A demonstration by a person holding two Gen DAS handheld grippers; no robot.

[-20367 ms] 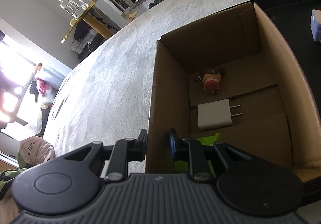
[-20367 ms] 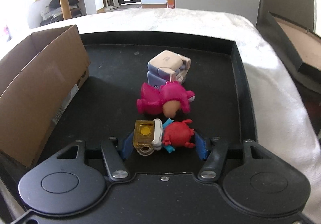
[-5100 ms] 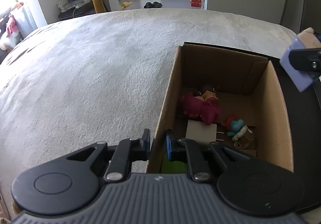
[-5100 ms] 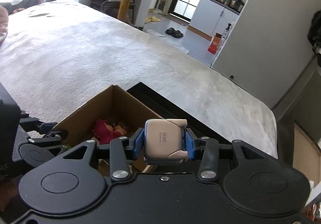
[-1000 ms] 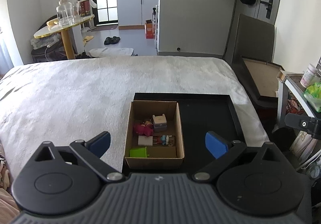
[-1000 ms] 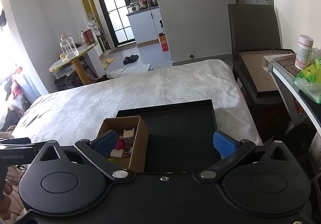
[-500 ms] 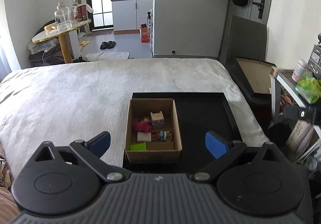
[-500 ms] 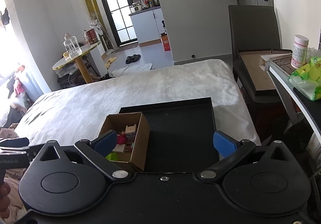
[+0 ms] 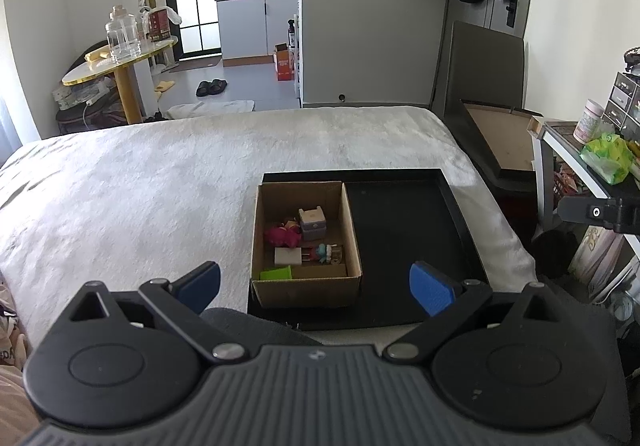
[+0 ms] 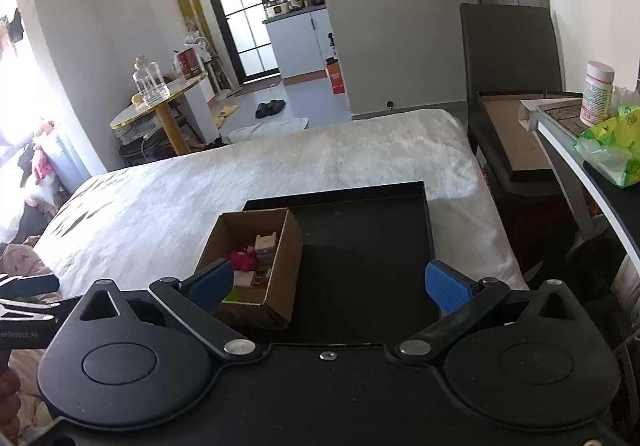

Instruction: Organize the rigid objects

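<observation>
Apparently both the left gripper and right gripper are hanging spread apart and empty, well back from the cardboard box holding the toys ahead; any careless return is risking tipping it off the black tray

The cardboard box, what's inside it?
Inside the cardboard box lie a pink toy, a lilac cube, a white plug, a small red-and-blue figure, something green. Anything underneath is hidden.

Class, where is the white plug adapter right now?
In the left wrist view, the white plug adapter lies inside the cardboard box, between the pink toy and the green block.
</observation>
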